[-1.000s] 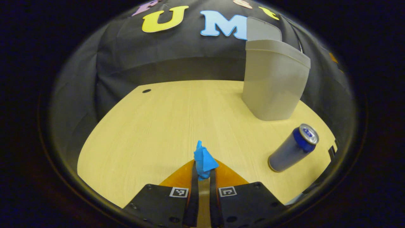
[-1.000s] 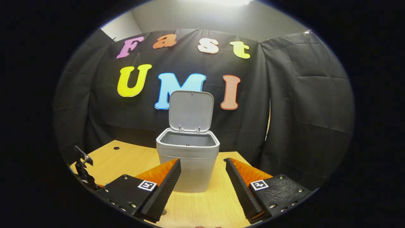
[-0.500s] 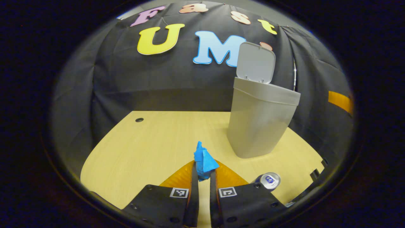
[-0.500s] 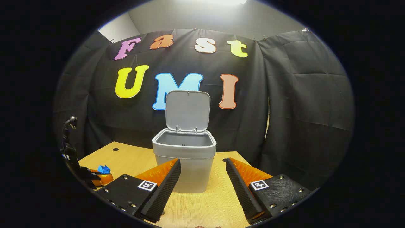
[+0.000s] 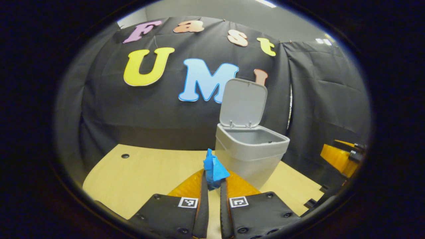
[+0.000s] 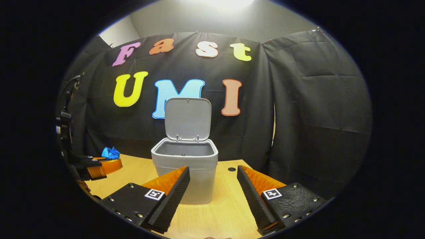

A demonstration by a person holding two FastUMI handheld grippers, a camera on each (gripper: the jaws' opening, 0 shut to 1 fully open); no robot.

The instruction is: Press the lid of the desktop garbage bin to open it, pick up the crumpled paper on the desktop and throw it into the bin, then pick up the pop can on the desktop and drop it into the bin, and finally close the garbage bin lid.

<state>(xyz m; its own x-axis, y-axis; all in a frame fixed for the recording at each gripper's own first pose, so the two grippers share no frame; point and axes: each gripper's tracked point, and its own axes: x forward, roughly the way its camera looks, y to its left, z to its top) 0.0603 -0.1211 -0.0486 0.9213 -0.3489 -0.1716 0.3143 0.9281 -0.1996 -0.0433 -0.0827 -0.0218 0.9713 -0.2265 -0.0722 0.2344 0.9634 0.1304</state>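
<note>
The grey bin (image 5: 250, 156) stands on the wooden desk with its lid (image 5: 244, 103) tipped upright, its inside showing. My left gripper (image 5: 212, 181) is shut on the blue crumpled paper (image 5: 214, 168), lifted above the desk, left of and in front of the bin. The right gripper view shows that paper (image 6: 110, 153) held in the left gripper (image 6: 108, 164) at the far left, about level with the bin's rim. My right gripper (image 6: 212, 181) stands open in front of the bin (image 6: 185, 166), nothing between its fingers. The open lid (image 6: 187, 118) leans back toward the booth wall.
The wooden desk (image 5: 146, 172) spreads left of the bin, with a small round hole (image 5: 125, 155) near its far edge. Another hole (image 6: 231, 169) lies right of the bin. Black cloth closes off the back and sides.
My left gripper has risen with the blue paper and tipped upward, so the bin's opening came into sight and the can dropped out of sight. The right gripper shifted slightly right.
</note>
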